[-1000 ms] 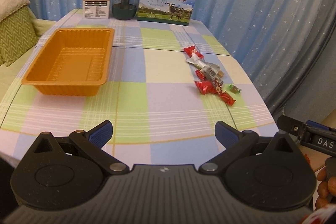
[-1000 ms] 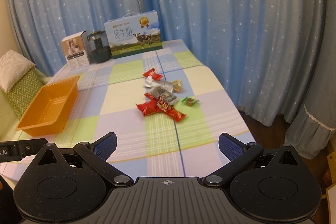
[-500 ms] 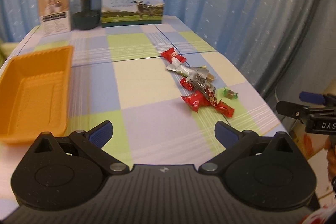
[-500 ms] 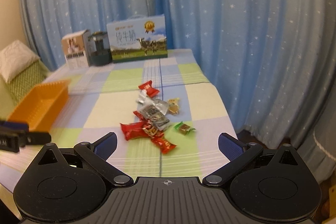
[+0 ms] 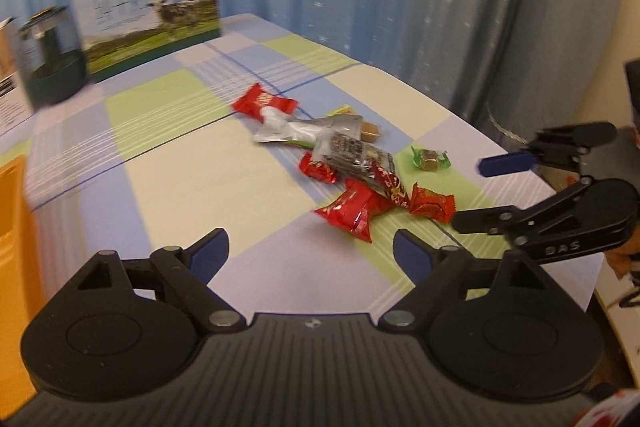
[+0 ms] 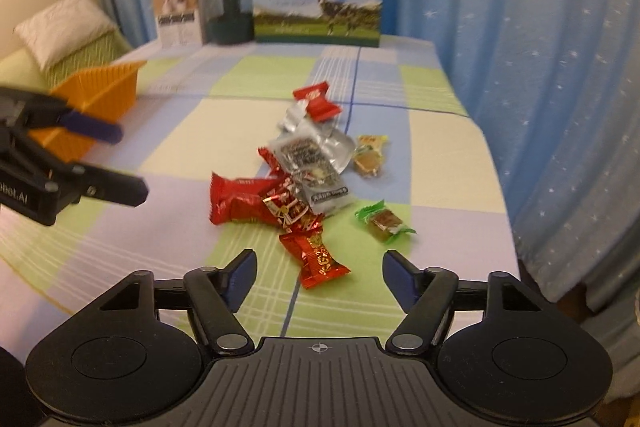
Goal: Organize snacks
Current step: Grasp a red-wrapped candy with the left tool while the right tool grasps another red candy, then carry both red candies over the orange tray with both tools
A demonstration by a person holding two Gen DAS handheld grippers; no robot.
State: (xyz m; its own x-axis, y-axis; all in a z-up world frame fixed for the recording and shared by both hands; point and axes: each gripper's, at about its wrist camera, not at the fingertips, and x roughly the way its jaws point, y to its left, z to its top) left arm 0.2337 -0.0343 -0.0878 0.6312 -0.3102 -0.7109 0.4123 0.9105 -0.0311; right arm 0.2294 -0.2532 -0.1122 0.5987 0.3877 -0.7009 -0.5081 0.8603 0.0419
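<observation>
Both grippers have dropped closer to the pile of shiny foil-wrapped snacks [image 6: 298, 183] at the checked tablecloth's [image 6: 440, 155] centre, jaws just narrowing. Left gripper [image 5: 310, 253] stays fairly wide, right gripper [image 6: 319, 277] about half open; neither holds anything. One red foil candy [image 6: 316, 255] lies at twelve o'clock, just ahead of the right jaws, likely first pick. An orange plastic tray [image 6: 100, 95] waits at ten o'clock; nothing blocks it.

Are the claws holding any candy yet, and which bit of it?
No, nothing is held. The left claw and right claw have just been closing a little, but both are empty above the snack pile on the table.
</observation>
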